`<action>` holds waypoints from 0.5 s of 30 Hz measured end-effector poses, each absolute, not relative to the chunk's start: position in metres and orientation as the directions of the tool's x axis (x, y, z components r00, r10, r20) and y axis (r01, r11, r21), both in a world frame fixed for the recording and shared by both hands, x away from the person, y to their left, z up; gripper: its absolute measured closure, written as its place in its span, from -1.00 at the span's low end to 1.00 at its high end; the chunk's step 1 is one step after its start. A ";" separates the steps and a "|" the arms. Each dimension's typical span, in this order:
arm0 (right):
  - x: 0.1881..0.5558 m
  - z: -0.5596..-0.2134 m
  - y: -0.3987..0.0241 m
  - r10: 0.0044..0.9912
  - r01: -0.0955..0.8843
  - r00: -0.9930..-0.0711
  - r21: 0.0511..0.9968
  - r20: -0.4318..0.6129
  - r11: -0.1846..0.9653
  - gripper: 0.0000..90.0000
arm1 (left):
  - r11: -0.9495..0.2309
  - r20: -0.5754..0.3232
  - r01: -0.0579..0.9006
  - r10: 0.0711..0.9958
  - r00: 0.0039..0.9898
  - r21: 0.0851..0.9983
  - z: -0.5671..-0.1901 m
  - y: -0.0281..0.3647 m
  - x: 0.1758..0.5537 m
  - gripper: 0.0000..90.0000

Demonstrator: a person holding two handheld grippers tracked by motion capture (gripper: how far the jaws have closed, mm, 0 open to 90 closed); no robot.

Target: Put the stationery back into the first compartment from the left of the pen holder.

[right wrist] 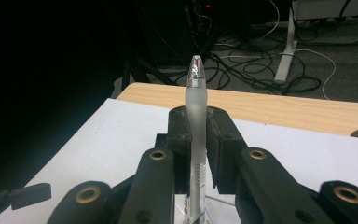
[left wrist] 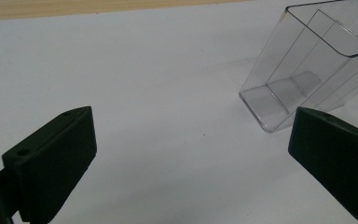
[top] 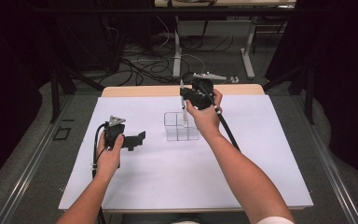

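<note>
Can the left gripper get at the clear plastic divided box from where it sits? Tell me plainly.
Probably yes. The left gripper rests on the white sheet with its jaws wide open, pointing toward the clear plastic divided box, with bare sheet between them. The right gripper holds a frosted pen above the box.

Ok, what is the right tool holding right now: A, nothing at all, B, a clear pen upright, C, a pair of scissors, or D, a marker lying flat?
B: in the right gripper view the right tool is clamped on a frosted clear pen standing upright, above the clear container.
</note>
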State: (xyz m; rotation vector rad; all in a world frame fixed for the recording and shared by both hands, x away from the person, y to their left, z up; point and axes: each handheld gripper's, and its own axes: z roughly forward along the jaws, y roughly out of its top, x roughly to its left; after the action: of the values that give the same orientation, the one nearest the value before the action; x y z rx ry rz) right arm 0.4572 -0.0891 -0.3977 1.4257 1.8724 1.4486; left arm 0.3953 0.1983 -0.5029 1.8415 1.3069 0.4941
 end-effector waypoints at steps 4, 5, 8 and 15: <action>0.462 -0.399 -0.081 0.866 0.481 -0.423 0.876 0.267 -0.035 0.79 | -0.141 -0.127 0.594 0.913 0.387 0.792 -0.502 0.199 0.395 -0.97; 0.463 -0.400 -0.079 0.866 0.483 -0.422 0.875 0.269 -0.036 0.79 | -0.142 -0.127 0.594 0.913 0.388 0.792 -0.501 0.200 0.395 -0.97; 0.466 -0.402 -0.074 0.864 0.488 -0.425 0.872 0.271 -0.033 0.79 | -0.140 -0.126 0.589 0.913 0.387 0.796 -0.501 0.201 0.395 -0.97; 0.471 -0.405 -0.063 0.866 0.490 -0.426 0.872 0.262 -0.022 0.79 | -0.128 -0.136 0.590 0.914 0.381 0.797 -0.500 0.202 0.395 -0.97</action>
State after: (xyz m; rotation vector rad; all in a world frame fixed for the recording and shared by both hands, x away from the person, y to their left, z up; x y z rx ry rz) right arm 0.4709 -0.0631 -0.4052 1.4163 1.9000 1.4331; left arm 0.3946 0.2024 -0.5002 1.8256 1.3094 0.5006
